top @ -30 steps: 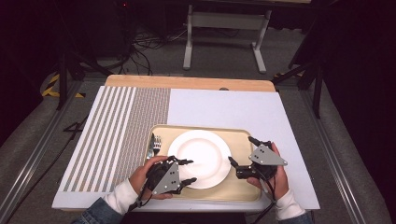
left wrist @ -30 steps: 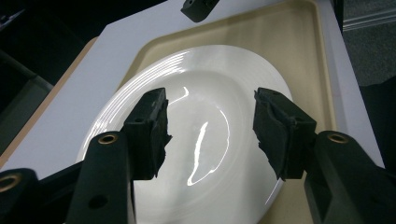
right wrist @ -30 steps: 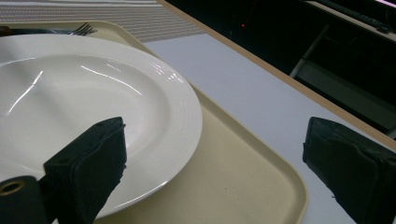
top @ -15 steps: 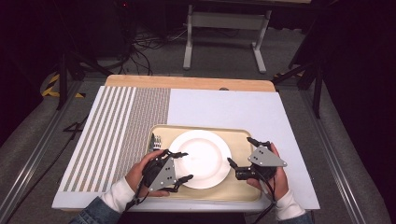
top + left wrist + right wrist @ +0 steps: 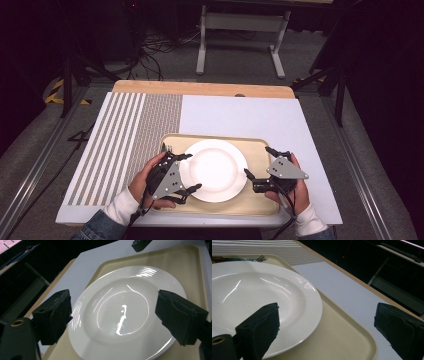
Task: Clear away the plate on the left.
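**Two claws flank a white plate on a beige tray**

A dim room with dark floor and cable runs surrounds a worktop (image 5: pixel 240 117) covered partly by a white sheet and partly by a striped grey mat (image 5: pixel 125 135). Nearest the person, a beige tray (image 5: pixel 260 202) lies at the worktop's front edge, and a round white plate (image 5: pixel 214 169) rests in the tray, left of its middle.

The left claw (image 5: pixel 188 172), held in the person's left hand (image 5: pixel 142 182), sits at the plate's left rim. Its jaws have just been opening and now stand released, spread wide, one at the far part of the rim and one at the near part; in the left gripper view (image 5: pixel 112 315) the pads are clear of the plate (image 5: pixel 125 312), which lies flat beneath and between them.

The right claw (image 5: pixel 260 165), in the right hand (image 5: pixel 295 187), hovers over the tray just right of the plate, also released: in the right gripper view (image 5: pixel 327 330) one jaw stands over the plate's rim (image 5: pixel 307 307) and the other over the tray's outer edge (image 5: pixel 367 340), gripping nothing.

Farther off, a fork (image 5: pixel 259 258) lies in the tray beyond the plate, near the mat. Behind the worktop stands a grey metal frame (image 5: pixel 240 30).
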A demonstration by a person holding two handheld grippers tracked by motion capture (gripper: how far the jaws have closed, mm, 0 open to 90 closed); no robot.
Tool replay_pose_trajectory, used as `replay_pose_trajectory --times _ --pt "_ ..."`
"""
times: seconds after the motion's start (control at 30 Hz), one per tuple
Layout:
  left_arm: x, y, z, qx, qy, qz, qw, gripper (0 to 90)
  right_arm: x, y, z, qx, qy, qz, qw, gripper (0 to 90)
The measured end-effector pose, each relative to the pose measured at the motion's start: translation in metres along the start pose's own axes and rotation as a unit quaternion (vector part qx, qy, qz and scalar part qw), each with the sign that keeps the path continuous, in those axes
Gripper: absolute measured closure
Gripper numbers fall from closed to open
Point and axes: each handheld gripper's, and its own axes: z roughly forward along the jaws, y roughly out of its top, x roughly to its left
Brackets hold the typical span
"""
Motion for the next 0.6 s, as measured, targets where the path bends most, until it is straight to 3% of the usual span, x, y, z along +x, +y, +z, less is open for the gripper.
replay_pose_trajectory --times 0.6 --pt "0.016 -0.008 -0.019 -0.003 0.028 -0.009 0.9996 10.4 -0.001 0.002 -0.005 -0.008 -0.008 -0.001 0.9999 7.1"
